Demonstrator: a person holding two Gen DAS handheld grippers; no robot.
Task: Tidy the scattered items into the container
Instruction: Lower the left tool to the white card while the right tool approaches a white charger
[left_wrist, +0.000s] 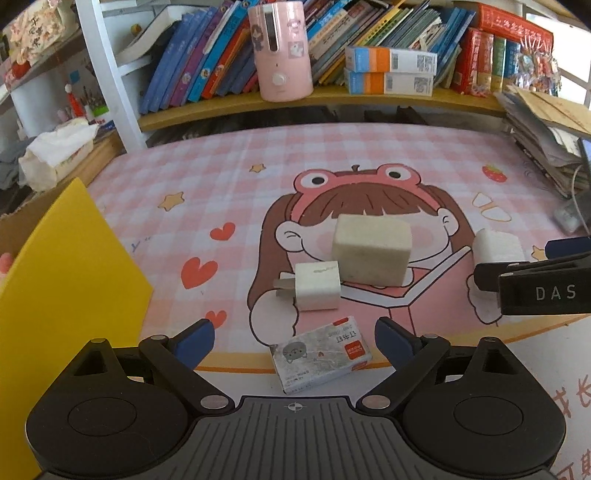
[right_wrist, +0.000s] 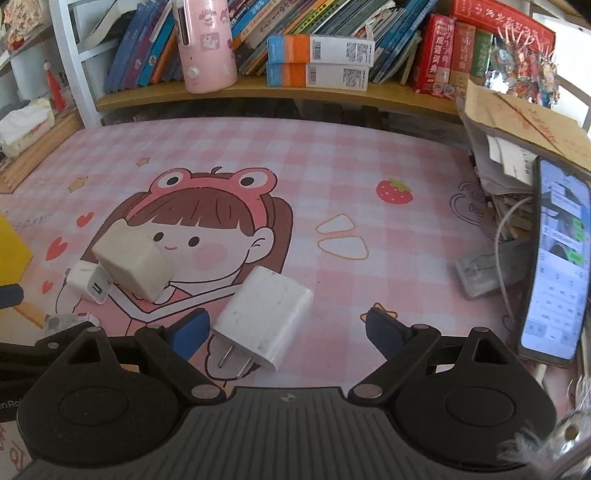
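Observation:
On the pink cartoon desk mat lie a small white plug charger (left_wrist: 317, 286), a larger cream charger block (left_wrist: 371, 249), a white two-prong charger (right_wrist: 263, 318) and a small staple box (left_wrist: 320, 353). My left gripper (left_wrist: 294, 341) is open, its fingers on either side of the staple box at the mat's near edge. My right gripper (right_wrist: 286, 332) is open, with the white two-prong charger between its fingers, nearer the left one. The right gripper's fingers (left_wrist: 532, 282) show at the right of the left wrist view. A yellow container wall (left_wrist: 62, 280) stands at the left.
A shelf (left_wrist: 317, 99) of books, a pink humidifier (left_wrist: 280, 51) and stacked boxes runs along the back. A phone (right_wrist: 554, 266), a cable and a paper pile (right_wrist: 517, 147) sit at the right. A tissue pack (left_wrist: 59, 155) lies at the far left.

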